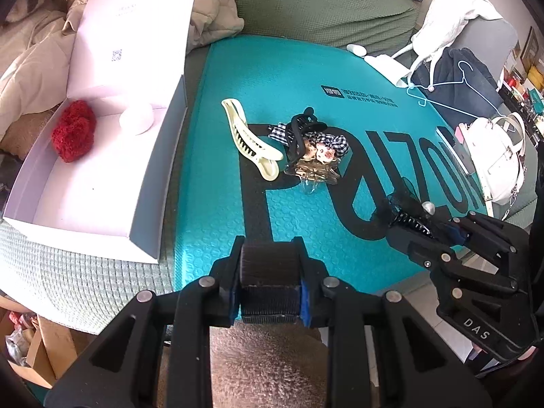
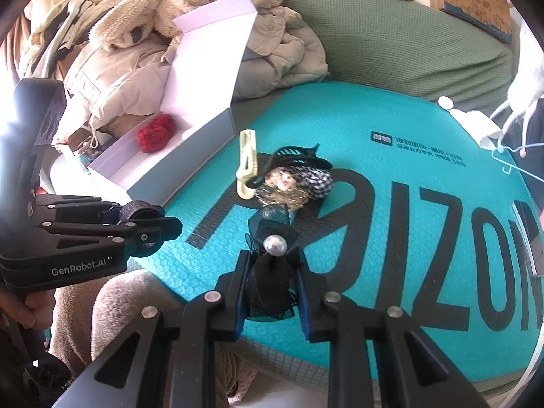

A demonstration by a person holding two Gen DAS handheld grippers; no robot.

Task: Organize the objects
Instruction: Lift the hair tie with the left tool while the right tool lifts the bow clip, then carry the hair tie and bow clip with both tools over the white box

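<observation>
Green textured bedding with a teal bubble mailer (image 1: 306, 78) spread flat on it is basically the whole work area, big black lettering across the mailer and all. Beige jackets (image 2: 136, 68) are heaped behind it.

Off the mailer's left edge sits an open white box (image 1: 149, 176), lid propped up. Inside it, a red fuzzy scrunchie (image 1: 73, 134) lies toward the back-left corner, and a white round thing (image 1: 136, 119) sits by the back wall, apart from the scrunchie.

Roughly mid-mailer there's a little pile: a cream hair clip (image 1: 250, 141) on the left side, touching or just beside a black claw clip (image 1: 299, 132), a black-and-white checked scrunchie (image 1: 331, 142) and a clear floral clip (image 1: 314, 166) all bunched together.

The left gripper (image 1: 271, 285) is squeezed shut onto a dark cylindrical hair roller (image 1: 268, 272), held over the mailer's near edge. The right gripper (image 2: 270, 292) is clamped tight on a black mesh bow clip (image 2: 272, 272) with a pearl (image 2: 274, 244) on top, near the mailer's near edge too, right side. A hand (image 2: 30, 306) shows gripping the left handle.

On the far right, past the mailer's right edge, a white handbag (image 1: 499, 156) and a light blue hanger (image 1: 455, 81) sit around.
</observation>
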